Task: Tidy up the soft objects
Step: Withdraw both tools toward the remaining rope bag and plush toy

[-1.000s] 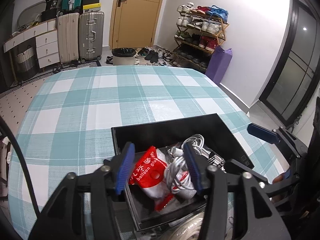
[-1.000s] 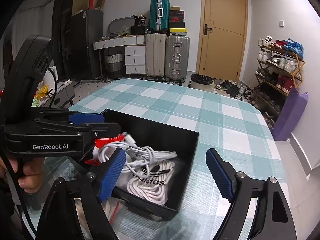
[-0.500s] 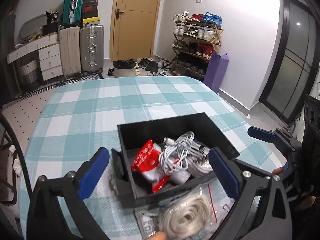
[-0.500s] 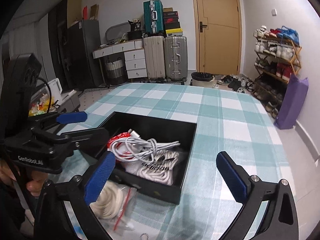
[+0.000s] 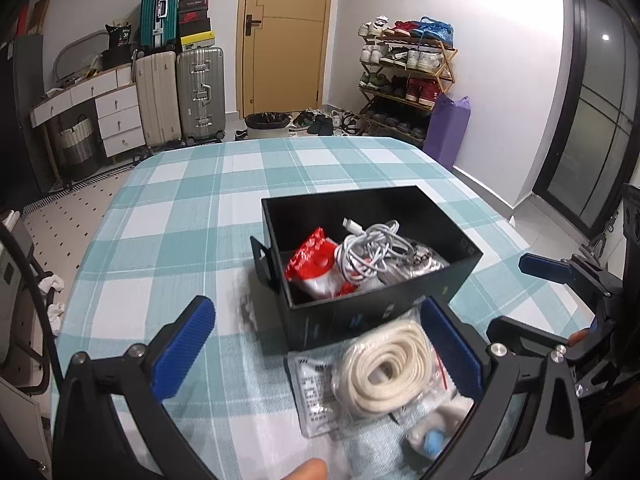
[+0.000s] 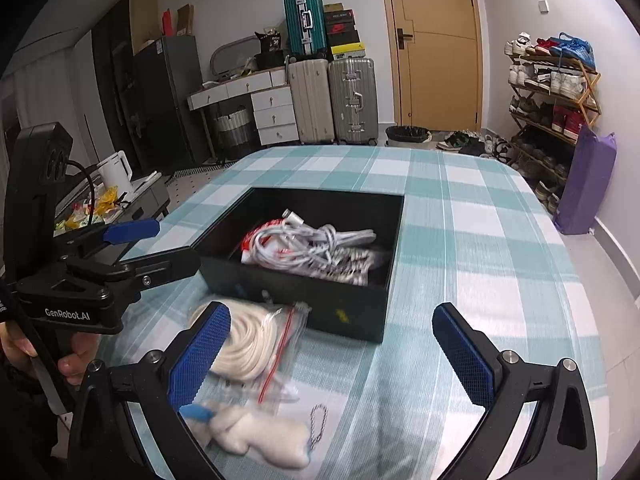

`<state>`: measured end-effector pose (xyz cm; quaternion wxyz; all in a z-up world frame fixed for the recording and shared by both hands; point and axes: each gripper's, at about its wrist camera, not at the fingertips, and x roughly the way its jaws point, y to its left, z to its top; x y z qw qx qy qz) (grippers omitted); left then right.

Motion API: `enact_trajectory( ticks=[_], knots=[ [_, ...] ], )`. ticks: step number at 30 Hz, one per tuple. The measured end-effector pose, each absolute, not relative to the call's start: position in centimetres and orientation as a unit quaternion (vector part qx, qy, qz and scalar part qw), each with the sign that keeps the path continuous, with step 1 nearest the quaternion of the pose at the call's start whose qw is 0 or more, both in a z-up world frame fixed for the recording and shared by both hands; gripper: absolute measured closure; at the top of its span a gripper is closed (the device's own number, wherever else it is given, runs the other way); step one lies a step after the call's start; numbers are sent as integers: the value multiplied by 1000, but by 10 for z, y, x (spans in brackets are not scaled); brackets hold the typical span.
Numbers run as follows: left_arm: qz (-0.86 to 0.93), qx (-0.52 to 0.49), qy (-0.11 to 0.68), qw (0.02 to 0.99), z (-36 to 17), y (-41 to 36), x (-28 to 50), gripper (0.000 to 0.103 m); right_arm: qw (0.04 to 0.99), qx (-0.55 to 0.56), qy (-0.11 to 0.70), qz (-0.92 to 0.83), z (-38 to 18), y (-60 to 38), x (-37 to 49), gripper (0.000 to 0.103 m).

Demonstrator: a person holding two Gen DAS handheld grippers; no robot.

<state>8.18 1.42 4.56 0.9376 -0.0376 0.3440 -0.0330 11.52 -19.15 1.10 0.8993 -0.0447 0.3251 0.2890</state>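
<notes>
Covering the table (image 5: 168, 216) is a teal checked cloth, and a black box (image 5: 372, 312) sits on it right of centre. Both grippers hover low at the near edge, aimed forward over the cloth. The left gripper (image 5: 316, 356) is spread wide and holds nothing; its right finger lies over a clear bag (image 5: 320, 392) of coiled cream rope (image 5: 384, 372) just near of the box. The right gripper (image 6: 332, 352) is likewise released, its left finger above that bag. Inside the box lie a white cable (image 5: 372, 248), a red packet (image 5: 312, 260) and striped cloth. A small white plush (image 6: 260, 432) rests nearest, beside the bag.
</notes>
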Motion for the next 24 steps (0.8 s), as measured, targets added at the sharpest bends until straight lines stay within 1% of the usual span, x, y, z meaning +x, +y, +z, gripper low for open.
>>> enact_trajectory(
  ticks=[9, 17, 24],
  knots=[
    [-33, -46, 352, 934, 36, 15, 63, 0, 895, -47, 342, 284, -5, -197, 94, 0],
    [-37, -28, 361, 931, 20, 8, 51, 0, 891, -39, 355, 280, -17, -201, 82, 0],
    [-35, -41, 371, 927, 7, 10, 48, 0, 883, -49, 369, 287, -29, -194, 77, 0]
  ],
)
